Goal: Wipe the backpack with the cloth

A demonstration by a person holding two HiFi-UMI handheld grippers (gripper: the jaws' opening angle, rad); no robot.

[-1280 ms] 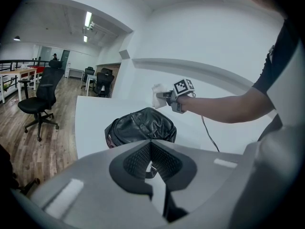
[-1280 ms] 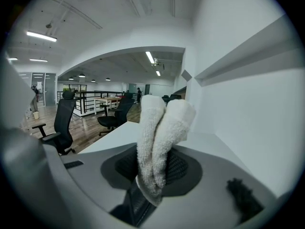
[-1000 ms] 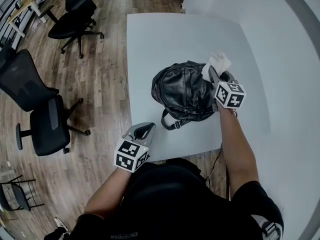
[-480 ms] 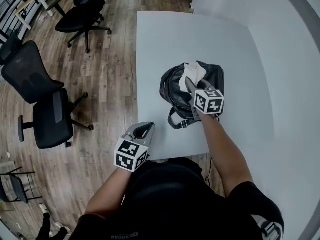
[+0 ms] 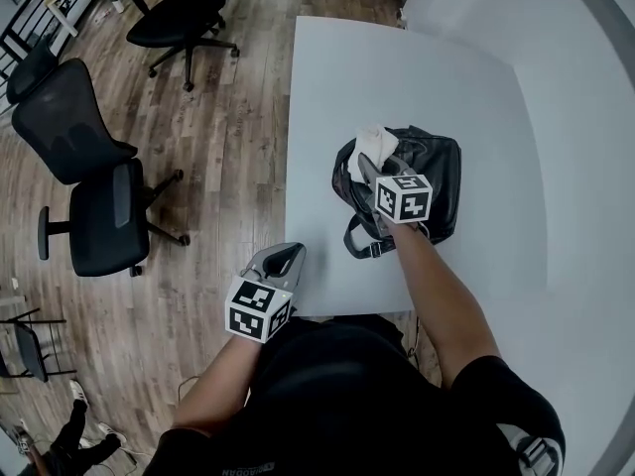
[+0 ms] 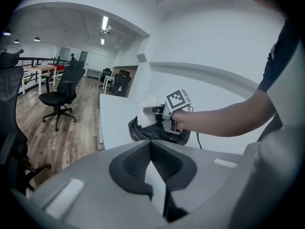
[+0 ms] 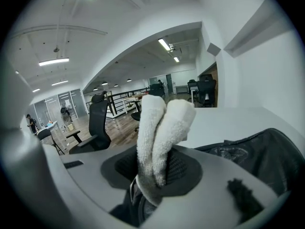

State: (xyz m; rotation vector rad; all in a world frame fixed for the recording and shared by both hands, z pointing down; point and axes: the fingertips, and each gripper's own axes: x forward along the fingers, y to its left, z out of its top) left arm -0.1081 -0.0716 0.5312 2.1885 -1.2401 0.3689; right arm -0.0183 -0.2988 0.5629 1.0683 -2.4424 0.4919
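Note:
A black leather backpack (image 5: 429, 181) lies on the white table (image 5: 327, 77), with its strap (image 5: 359, 243) trailing toward the front edge. My right gripper (image 5: 367, 170) is shut on a folded white cloth (image 5: 370, 147) and presses it on the backpack's left side. In the right gripper view the cloth (image 7: 161, 128) sticks up between the jaws, with the backpack (image 7: 255, 151) to the right. My left gripper (image 5: 282, 259) hangs off the table's front left corner, shut on nothing. The left gripper view shows the backpack (image 6: 143, 132), the cloth (image 6: 147, 112) and the right gripper (image 6: 153, 111) ahead.
Black office chairs (image 5: 84, 177) stand on the wood floor left of the table, and another chair (image 5: 184, 18) stands farther back. A white wall (image 5: 585, 167) runs along the table's right side. The left table edge (image 5: 289, 167) is close to the backpack.
The right gripper has dragged the cloth from the backpack's far right side across the top to its left side. The left gripper has stayed in place.

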